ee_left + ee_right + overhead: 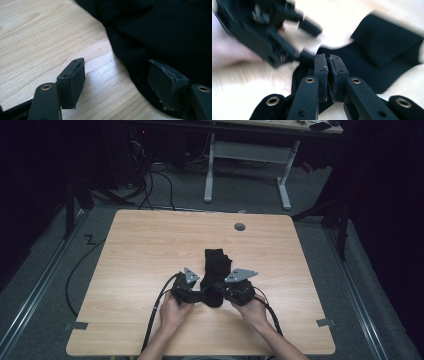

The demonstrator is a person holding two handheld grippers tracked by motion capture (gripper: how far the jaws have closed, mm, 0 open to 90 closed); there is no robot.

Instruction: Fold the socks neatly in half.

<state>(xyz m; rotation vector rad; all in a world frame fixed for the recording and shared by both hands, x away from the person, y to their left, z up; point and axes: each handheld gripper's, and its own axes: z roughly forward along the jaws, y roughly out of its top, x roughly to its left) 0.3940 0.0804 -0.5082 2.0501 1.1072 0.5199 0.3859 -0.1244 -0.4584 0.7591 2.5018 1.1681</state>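
Note:
A black sock [216, 265] lies crumpled at the middle of the wooden table [145, 245], its near end between the two grippers. My left gripper [200, 295] rests low at the sock's left edge, open; in the left gripper view [120, 82] one pad sits over bare wood and the other against the black fabric [162, 30]. My right gripper [223, 295] comes in from the right. In the right gripper view its pads [328, 58] are pressed together on a thin fold of the sock [387, 50]. The left gripper [310, 41] shows blurred just beyond.
A round cable hole [240, 226] sits near the table's far edge. Grey tape marks [76, 325] [326, 322] lie at the near corners. Beyond the table stand a white desk frame [247, 155] and floor cables [150, 180]. Each gripper trails a black cable [155, 312].

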